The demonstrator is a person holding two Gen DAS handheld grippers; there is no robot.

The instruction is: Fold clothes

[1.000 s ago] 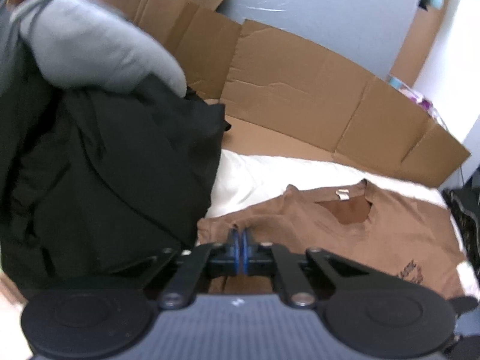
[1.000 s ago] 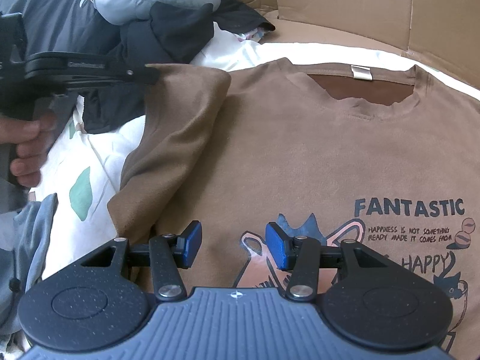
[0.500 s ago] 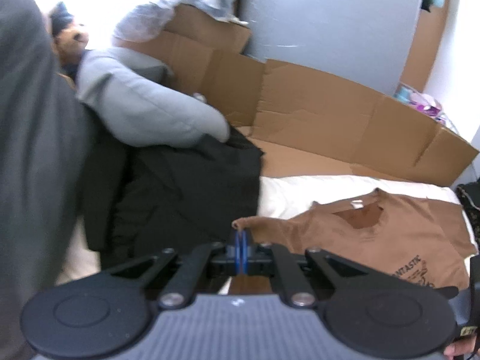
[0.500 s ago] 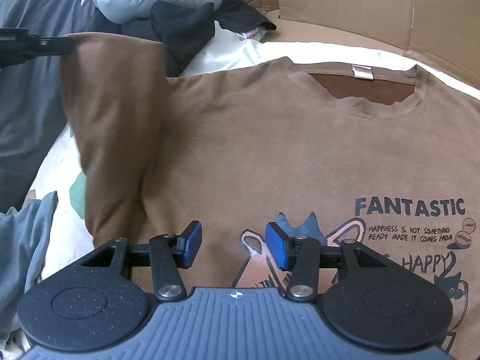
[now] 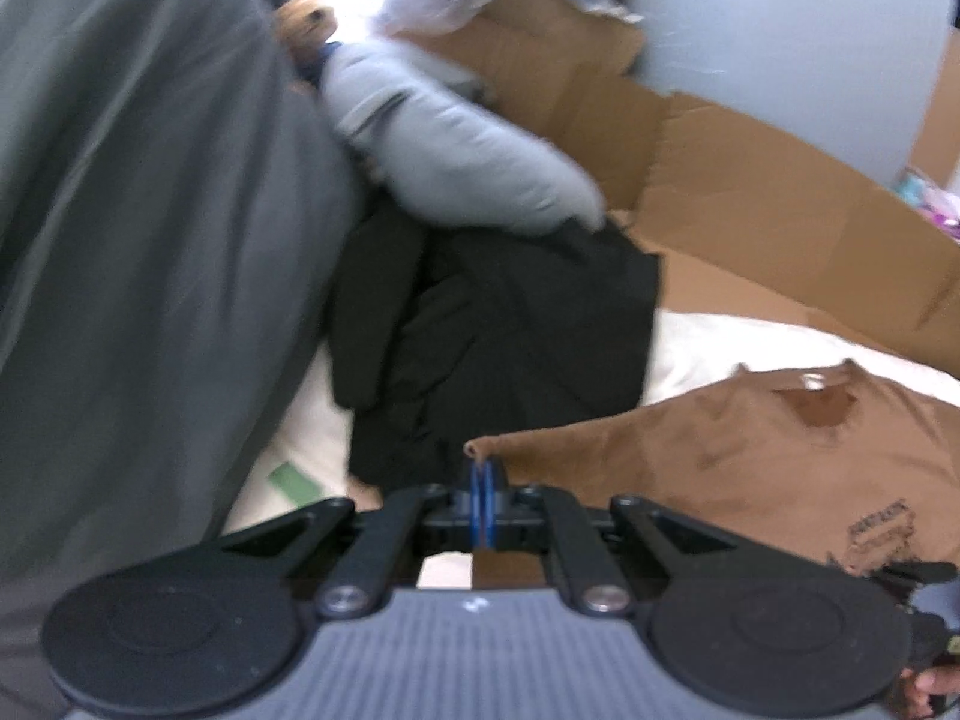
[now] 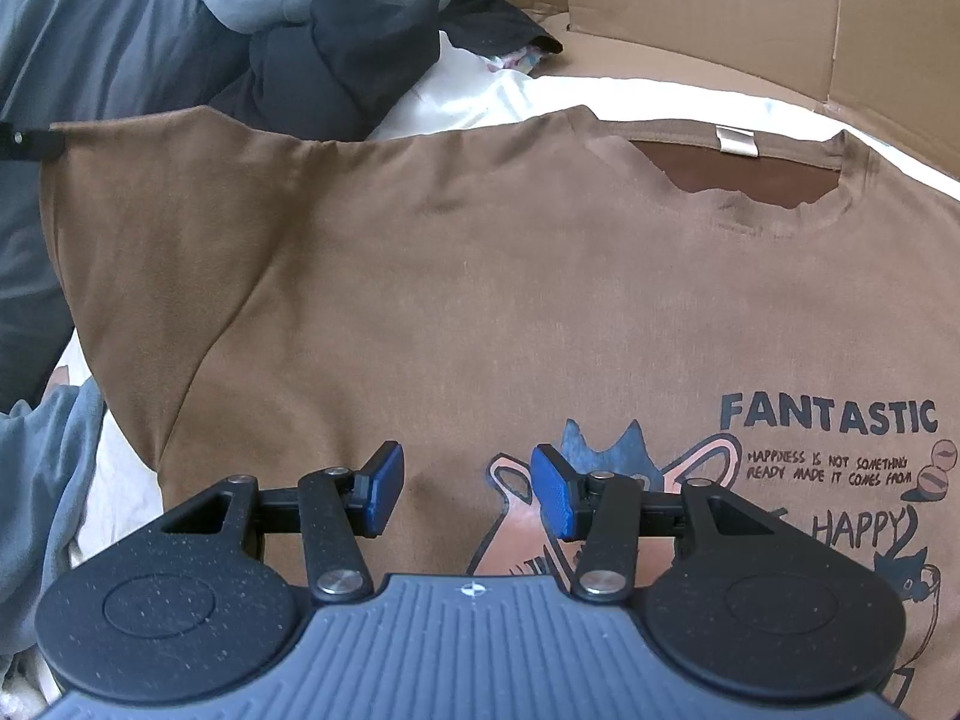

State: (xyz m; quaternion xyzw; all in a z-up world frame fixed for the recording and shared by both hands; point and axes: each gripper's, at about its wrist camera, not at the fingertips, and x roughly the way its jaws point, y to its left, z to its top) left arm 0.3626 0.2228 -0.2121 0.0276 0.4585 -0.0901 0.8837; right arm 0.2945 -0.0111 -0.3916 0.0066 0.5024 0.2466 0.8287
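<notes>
Both claws look alike: black linkage arms with silver screws, two round black discs, and a ribbed grey-blue body carrying a small white mark. Left claw (image 5: 482, 483): blue pads. Right claw (image 6: 467, 495): blue rectangular pads.

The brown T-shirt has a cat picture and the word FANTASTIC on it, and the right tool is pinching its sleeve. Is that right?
Not quite. The left tool is pinching the sleeve of the brown T-shirt; the right tool is open over the print, as the right wrist view shows. The cat picture and FANTASTIC are right.
</notes>
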